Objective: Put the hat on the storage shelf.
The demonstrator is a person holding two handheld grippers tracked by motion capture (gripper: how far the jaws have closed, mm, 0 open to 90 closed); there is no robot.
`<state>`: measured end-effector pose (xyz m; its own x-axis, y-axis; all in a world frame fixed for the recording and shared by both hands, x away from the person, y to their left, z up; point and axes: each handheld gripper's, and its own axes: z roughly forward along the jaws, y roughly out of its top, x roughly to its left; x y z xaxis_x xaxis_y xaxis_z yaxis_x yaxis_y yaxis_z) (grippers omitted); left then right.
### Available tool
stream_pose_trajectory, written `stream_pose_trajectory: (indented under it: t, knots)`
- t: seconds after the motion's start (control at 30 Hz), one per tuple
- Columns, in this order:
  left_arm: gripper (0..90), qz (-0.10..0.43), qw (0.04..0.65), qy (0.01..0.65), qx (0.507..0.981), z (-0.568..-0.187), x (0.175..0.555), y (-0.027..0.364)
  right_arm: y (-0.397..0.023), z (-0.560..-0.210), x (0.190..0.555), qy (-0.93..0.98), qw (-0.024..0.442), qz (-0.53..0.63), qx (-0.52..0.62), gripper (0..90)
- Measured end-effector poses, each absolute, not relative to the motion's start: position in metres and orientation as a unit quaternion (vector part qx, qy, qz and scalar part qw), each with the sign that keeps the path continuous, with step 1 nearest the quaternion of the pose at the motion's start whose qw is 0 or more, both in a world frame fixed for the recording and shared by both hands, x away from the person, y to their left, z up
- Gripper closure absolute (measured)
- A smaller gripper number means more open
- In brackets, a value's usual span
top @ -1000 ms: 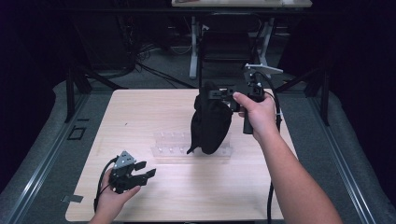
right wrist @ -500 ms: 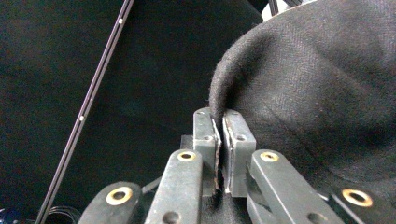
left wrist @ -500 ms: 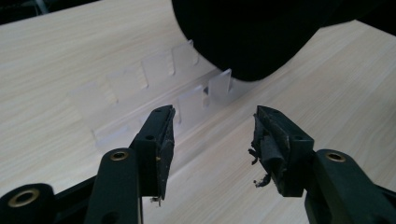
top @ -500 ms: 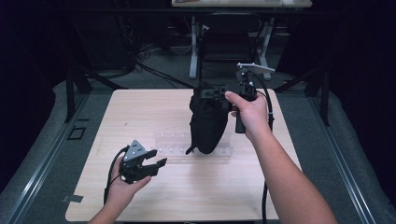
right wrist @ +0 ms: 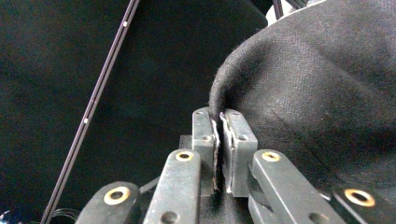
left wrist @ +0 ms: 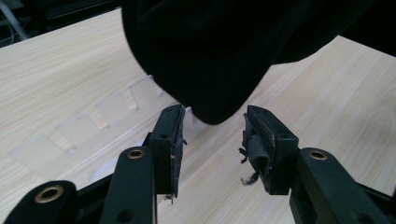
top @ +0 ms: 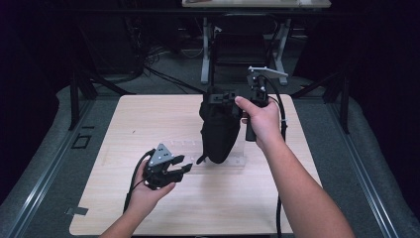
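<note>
Since a second ago the left gripper has come up and in from the near left part of the light wooden worktop toward the hanging black woven cloth, and its jaws have just been closing, with nothing between them. In the left gripper view they stand partly apart, released, just short of the cloth's rounded lower end, which hangs close above the worktop. The right gripper, held high over the far middle of the worktop, is clenched on the top edge of the cloth; in the right gripper view a fold of the fabric is pinched between the two pads. Under and behind the cloth lies a clear plastic tray with shallow compartments, possibly a blister pack; it is too faint to tell more.
</note>
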<state>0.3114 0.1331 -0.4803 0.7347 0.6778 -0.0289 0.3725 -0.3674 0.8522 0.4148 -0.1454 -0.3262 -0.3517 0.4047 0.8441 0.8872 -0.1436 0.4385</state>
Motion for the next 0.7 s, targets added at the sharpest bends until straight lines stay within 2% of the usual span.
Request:
stream_pose_trajectory:
  t: [0.33, 0.47, 0.7]
  knots:
    - [63.1, 0.176, 0.461, 0.304, 0.815, -0.476, 0.311, 0.114, -0.139, -0.326, 0.416, -0.614, 0.223, -0.549, -0.522, 83.6]
    - [69.0, 0.182, 0.458, 0.3, 0.817, -0.476, 0.312, 0.109, -0.138, -0.326, 0.416, -0.613, 0.223, -0.549, -0.522, 83.5]
    - [73.3, 0.189, 0.458, 0.296, 0.816, -0.474, 0.313, 0.101, -0.137, -0.326, 0.416, -0.614, 0.225, -0.55, -0.519, 83.5]
